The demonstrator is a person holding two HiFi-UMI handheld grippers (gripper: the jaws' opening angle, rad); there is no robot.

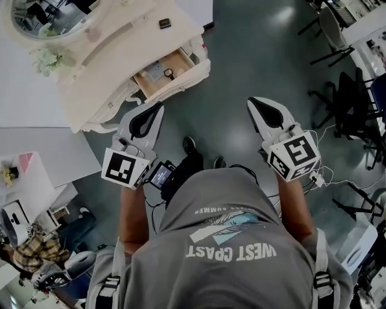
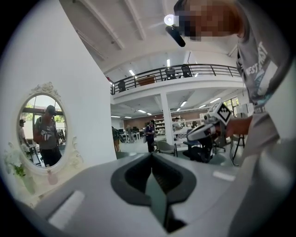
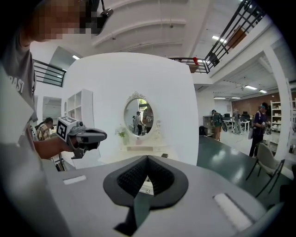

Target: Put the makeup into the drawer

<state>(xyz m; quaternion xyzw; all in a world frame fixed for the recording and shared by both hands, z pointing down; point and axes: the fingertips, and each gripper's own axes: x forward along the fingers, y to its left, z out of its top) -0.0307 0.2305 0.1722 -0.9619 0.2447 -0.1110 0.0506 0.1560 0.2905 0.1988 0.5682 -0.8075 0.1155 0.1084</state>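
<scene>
Dark green floor point(image 1: 253, 54) fills the middle of the head view. At 11 o'clock from me stands a cream dressing table point(image 1: 120, 42), with an oval mirror point(image 1: 45, 18) at its far end and pale flowers point(image 1: 48, 60) beside the mirror. Its drawer point(image 1: 180, 60) is pulled out toward me and a few small things lie inside, among them a round black one; I cannot tell what each of them is. One small dark square makeup case point(image 1: 164, 23) lies on the table top, at 12 o'clock from the drawer and apart from it, so it is not in the drawer. I hold my left gripper point(image 1: 155, 110) over the floor, and the drawer is at 12 o'clock just beyond its tips; its jaws are clenched together with nothing between them. My right gripper point(image 1: 258, 105) is at 3 o'clock from the left one, well apart from it, also over bare floor; its jaws are pressed together too and they hold nothing. Neither gripper touches the table or the makeup case. Black office chairs point(image 1: 350, 96) stand at 2 o'clock, near the edge of the view.
</scene>
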